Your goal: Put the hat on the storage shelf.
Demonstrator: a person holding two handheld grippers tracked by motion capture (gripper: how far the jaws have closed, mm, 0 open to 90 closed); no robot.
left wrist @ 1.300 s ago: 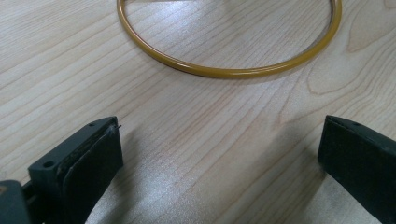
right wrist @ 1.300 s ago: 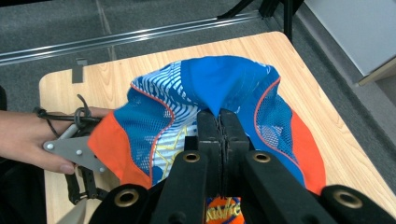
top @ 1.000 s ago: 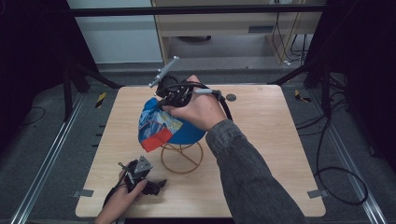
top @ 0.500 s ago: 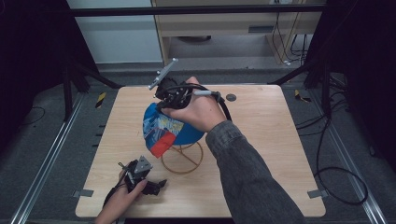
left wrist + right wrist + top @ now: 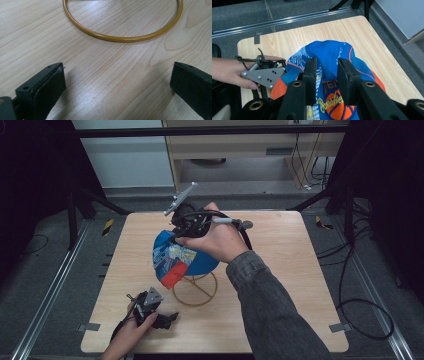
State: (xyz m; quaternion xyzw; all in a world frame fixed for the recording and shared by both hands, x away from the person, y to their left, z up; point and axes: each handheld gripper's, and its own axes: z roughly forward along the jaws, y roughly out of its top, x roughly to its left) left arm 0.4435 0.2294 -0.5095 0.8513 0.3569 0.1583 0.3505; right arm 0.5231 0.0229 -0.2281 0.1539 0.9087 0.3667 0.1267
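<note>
A blue cap with orange and white print hangs over a gold wire stand in the middle of the table. My right gripper is at the cap's far top edge, pointing down. In the right gripper view its jaws have just been opening; they stand a little apart with blue cap cloth between them, and the pads do not press on it. My left gripper rests on the table in front of the stand. Its jaws are wide open on bare wood, facing the stand's gold base ring.
The wooden table has free room to the right of the stand and at its far side. Metal rails and dark floor run along the table's edges. A cable trails from the right gripper over the hand. Black frame legs stand at the back corners.
The cap's cloth has settled a little lower over the stand. Both hands have stayed where they were.
</note>
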